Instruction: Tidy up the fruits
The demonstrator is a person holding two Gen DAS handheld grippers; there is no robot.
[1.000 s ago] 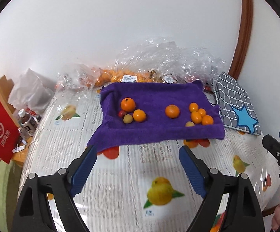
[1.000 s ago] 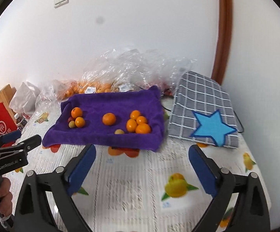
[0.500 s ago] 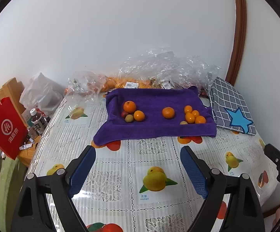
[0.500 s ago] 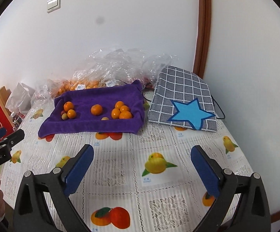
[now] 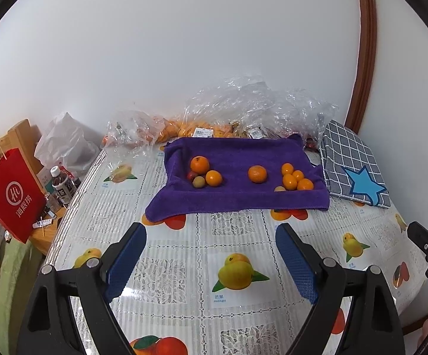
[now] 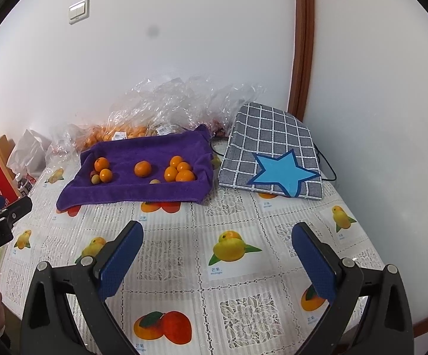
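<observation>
Both claws, left (image 5: 211, 261) and right (image 6: 216, 259), gape empty, and far ahead I see oranges (image 5: 256, 174) on the towel (image 5: 243, 153), likely firm, rollable, best pinched across the middle.

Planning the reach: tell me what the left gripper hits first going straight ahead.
Probably the purple towel's near edge; only bare tablecloth lies between it and the open left gripper. Depth is uncertain.

Bagged fruit (image 5: 184, 125) blurred behind plastic (image 5: 255, 103)
</observation>
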